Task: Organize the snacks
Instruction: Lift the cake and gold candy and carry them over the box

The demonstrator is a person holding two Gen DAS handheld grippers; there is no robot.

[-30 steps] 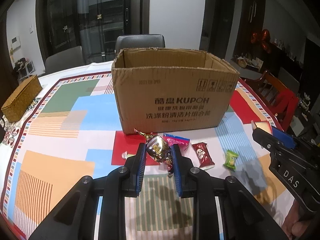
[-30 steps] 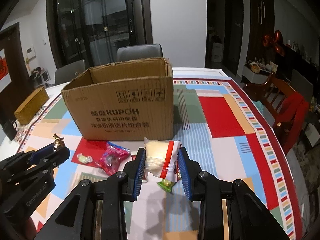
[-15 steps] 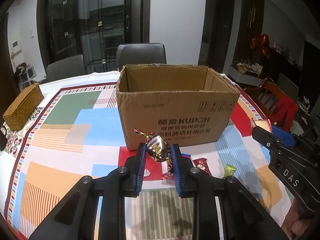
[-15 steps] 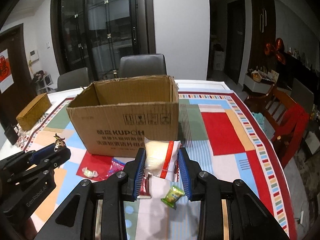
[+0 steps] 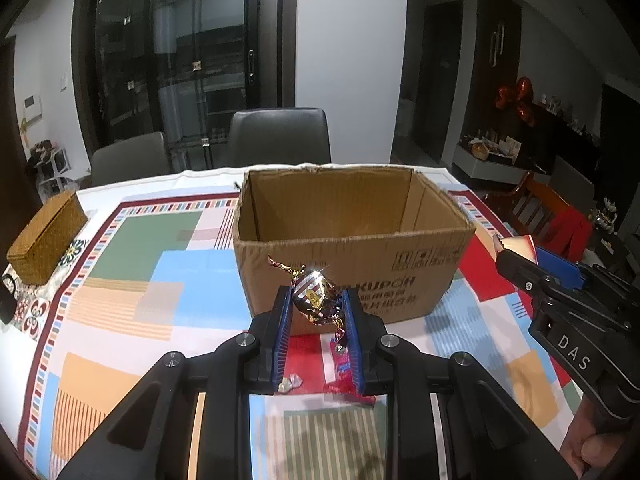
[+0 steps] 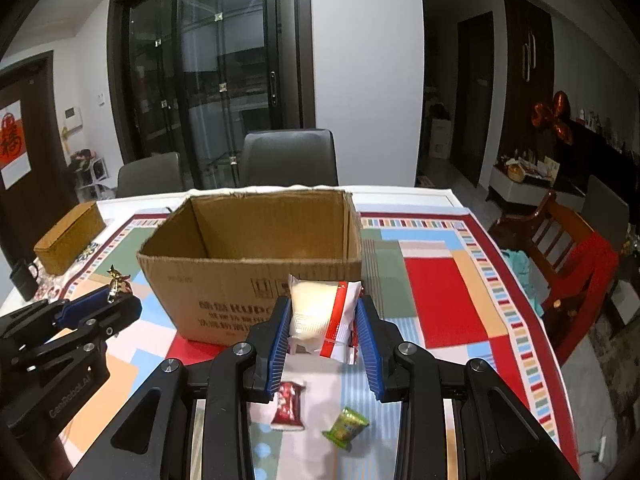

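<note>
An open brown cardboard box [image 5: 352, 240] [image 6: 256, 256] stands on the patterned tablecloth, its inside looking bare. My left gripper [image 5: 316, 304] is shut on a shiny foil-wrapped candy [image 5: 314, 296], held in the air in front of the box's near wall. My right gripper [image 6: 322, 312] is shut on a white snack packet with a red stripe [image 6: 320, 312], also raised before the box. In the right wrist view the left gripper [image 6: 116, 296] shows at the left with the candy's twisted end [image 6: 116, 276] sticking up. On the cloth below lie a red packet [image 6: 288, 406], a green candy [image 6: 346, 432] and a pink wrapper [image 5: 340, 364].
A woven straw box [image 5: 44, 240] [image 6: 70, 236] sits at the table's left edge, with a dark mug [image 6: 24, 280] near it. Grey chairs [image 5: 280, 140] stand behind the table. A wooden chair with red cloth [image 6: 576, 264] is at the right.
Both grippers have risen with their snacks, so the box's open top and inside have come into view. The loose snacks on the cloth have dropped lower in both views.
</note>
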